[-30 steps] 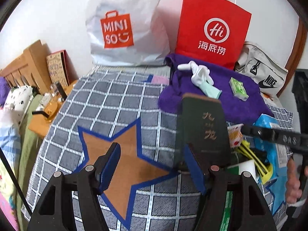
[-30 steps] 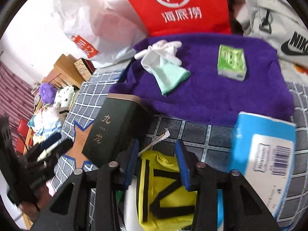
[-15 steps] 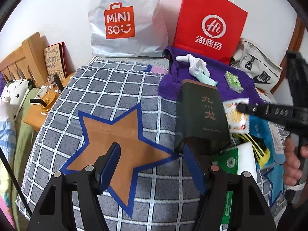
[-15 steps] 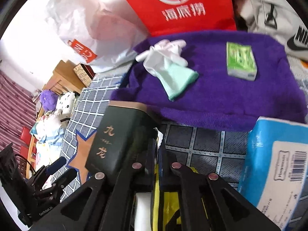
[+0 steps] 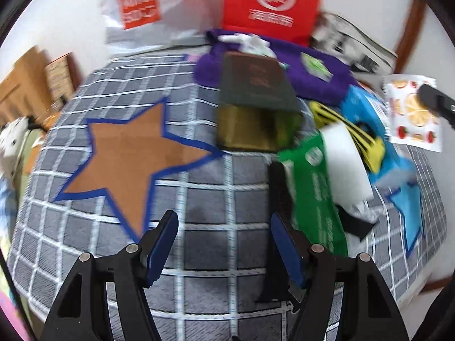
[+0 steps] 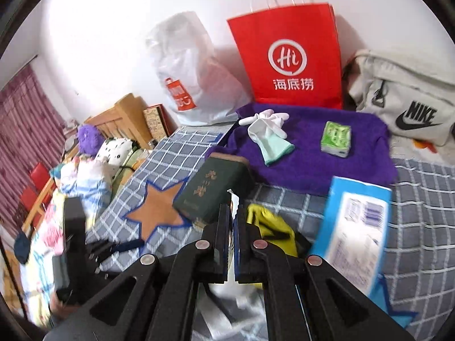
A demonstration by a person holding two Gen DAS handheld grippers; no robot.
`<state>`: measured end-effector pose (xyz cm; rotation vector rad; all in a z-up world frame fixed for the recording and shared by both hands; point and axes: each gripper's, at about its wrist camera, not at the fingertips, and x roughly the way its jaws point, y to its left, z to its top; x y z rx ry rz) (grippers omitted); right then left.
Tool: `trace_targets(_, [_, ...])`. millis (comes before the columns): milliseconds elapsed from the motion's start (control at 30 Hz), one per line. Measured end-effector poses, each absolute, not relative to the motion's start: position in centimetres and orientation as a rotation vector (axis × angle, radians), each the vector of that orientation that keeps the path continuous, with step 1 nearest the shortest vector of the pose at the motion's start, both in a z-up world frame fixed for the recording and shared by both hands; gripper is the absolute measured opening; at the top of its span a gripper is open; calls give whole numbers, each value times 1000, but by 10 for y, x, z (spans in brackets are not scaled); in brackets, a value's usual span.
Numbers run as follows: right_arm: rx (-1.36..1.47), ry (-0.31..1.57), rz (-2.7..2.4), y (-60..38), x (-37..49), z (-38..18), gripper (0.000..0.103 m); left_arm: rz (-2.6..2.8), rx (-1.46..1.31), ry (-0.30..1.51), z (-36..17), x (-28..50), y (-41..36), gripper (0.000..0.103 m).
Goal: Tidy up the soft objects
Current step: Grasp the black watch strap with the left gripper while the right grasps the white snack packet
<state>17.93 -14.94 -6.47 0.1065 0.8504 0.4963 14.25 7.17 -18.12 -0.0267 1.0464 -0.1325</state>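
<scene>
My right gripper is shut on a thin fruit-print packet, lifted above the pile; only its white edge shows between the fingers. My left gripper is open and empty above the checked cloth. A purple towel at the back holds a white-and-mint glove and a green tissue pack. A yellow-and-black item, a blue pack and a green pack lie in the pile.
A dark green tin lies by the brown star. A red paper bag, a white plastic bag and a Nike bag stand along the wall. Bedding and wooden furniture are at the left.
My right gripper closed on the fruit-print packet and lifted it up out of the pile. My left gripper pulled back and up, staying open.
</scene>
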Motion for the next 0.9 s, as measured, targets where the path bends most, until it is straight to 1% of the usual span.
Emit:
trace_targets(200, [3, 823, 421, -191, 125, -69, 3, -220, -70, 1056, -192, 140, 60, 64])
trace_targets(367, [-1, 857, 327, -222, 93, -97, 3, -161, 60, 1026, -198, 143, 39, 64])
trace_targets(500, [-3, 891, 295, -232, 85, -123, 3, -127, 61, 1020, -197, 140, 48, 48])
trace_targets(633, [-21, 903, 272, -235, 83, -139, 3, -107, 54, 1022, -197, 134, 64, 48])
trace_targets(767, [-20, 909, 294, -234, 81, -147, 4, -104, 64, 1023, -198, 136, 59, 48])
trace_targets(867, [-11, 920, 295, -233, 80, -150, 5, -116, 81, 1014, -198, 137, 51, 46])
trace_targets(900, [-16, 928, 287, -233, 80, -151, 5, -118, 84, 1014, -198, 138, 49, 43])
